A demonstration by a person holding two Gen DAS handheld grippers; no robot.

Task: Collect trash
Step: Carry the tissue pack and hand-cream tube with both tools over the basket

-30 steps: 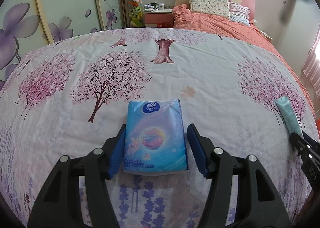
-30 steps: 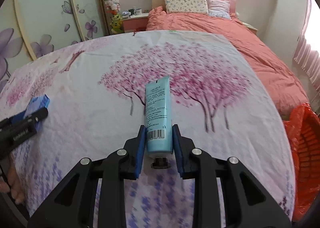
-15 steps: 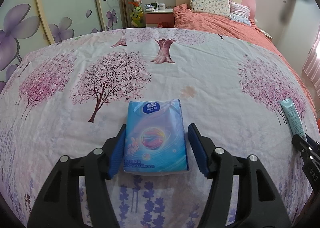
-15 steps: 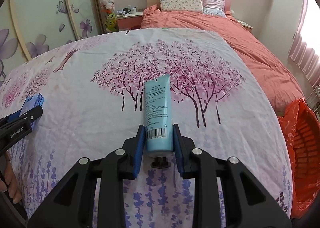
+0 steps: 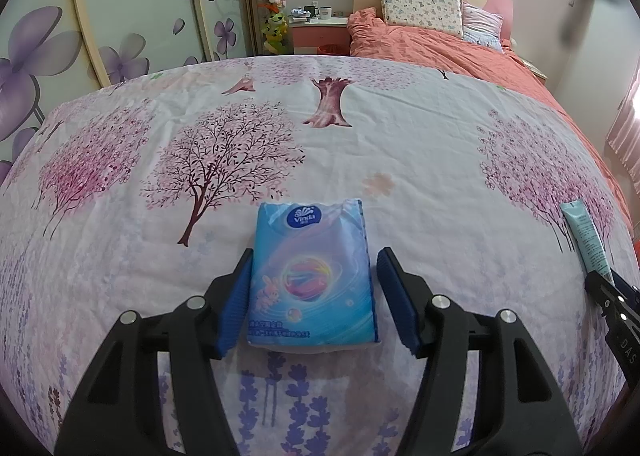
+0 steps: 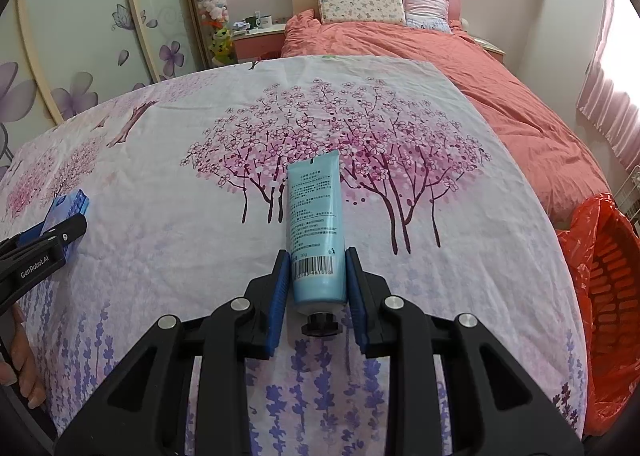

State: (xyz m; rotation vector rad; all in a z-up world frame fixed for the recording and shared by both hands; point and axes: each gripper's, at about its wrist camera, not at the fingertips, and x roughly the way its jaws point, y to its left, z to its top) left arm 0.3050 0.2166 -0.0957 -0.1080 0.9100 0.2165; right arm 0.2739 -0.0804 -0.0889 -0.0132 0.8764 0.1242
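Left gripper (image 5: 314,280) is sitting around a blue tissue pack (image 5: 312,276) on the flowery bedsheet (image 5: 360,136); the left pad touches the pack's edge, the right pad has a small gap, so it isn't clamped. Right gripper (image 6: 316,276) is pinched onto the lower end of a light blue tube (image 6: 316,216), cap end toward the camera, tube lying along the sheet. Off the bed's right edge there's an orange basket (image 6: 608,272) lined with a red bag.
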